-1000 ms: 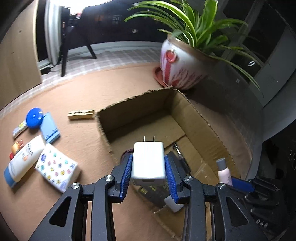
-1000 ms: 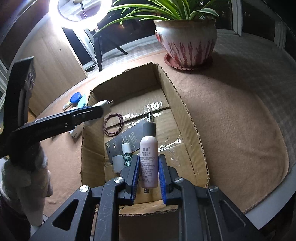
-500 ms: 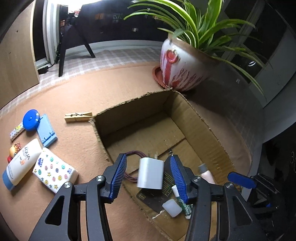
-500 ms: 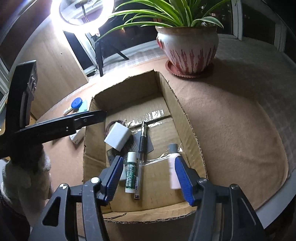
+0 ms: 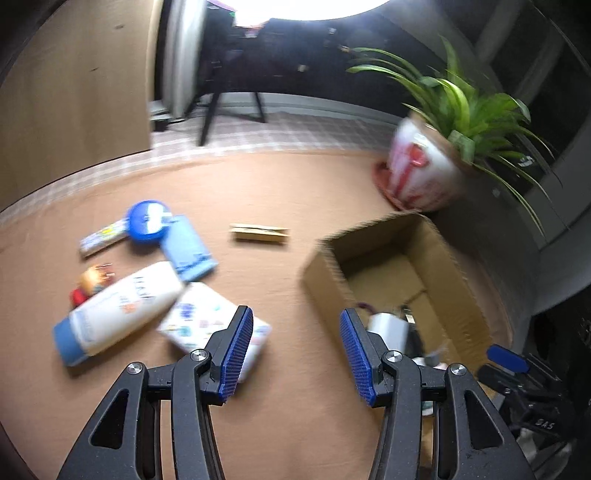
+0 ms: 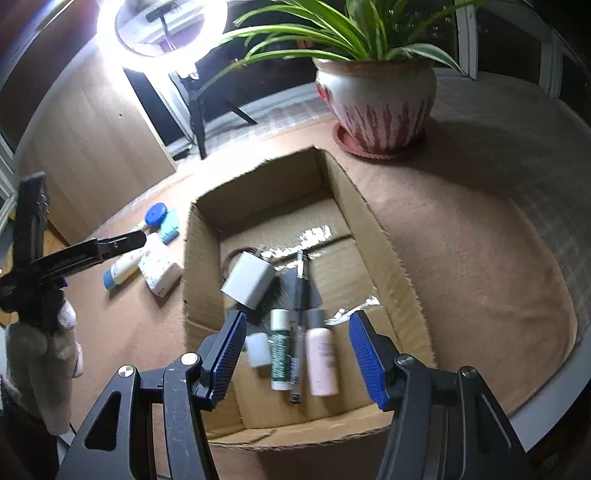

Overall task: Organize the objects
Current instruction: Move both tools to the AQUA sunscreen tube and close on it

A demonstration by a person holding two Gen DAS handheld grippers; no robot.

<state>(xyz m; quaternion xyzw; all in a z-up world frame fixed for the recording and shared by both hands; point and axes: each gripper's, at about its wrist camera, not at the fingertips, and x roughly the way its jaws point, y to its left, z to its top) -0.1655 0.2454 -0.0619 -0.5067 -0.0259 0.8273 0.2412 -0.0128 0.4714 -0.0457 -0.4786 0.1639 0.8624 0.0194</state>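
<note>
An open cardboard box (image 6: 384, 240) stands on the brown table; it also shows in the left wrist view (image 5: 458, 273). In it lie a white charger (image 6: 249, 280), a pink bottle (image 6: 321, 350), a green tube (image 6: 280, 347), a pen (image 6: 300, 295) and a hair band. My right gripper (image 6: 297, 356) is open and empty above the box's near end. My left gripper (image 5: 295, 354) is open and empty, over the table left of the box, near a patterned tissue pack (image 5: 207, 321) and a white lotion bottle (image 5: 118, 306).
Left of the box lie a blue round case (image 5: 147, 221), a light blue flat item (image 5: 188, 247), a wooden clothespin (image 5: 258, 232), a patterned strip and a small red-orange item (image 5: 86, 284). A potted plant (image 6: 376, 99) stands behind the box. A ring light (image 6: 162, 26) shines beyond the table.
Both grippers opened: the charger and the pink bottle dropped into the box. My left gripper has since swung left, away from the box toward the loose items.
</note>
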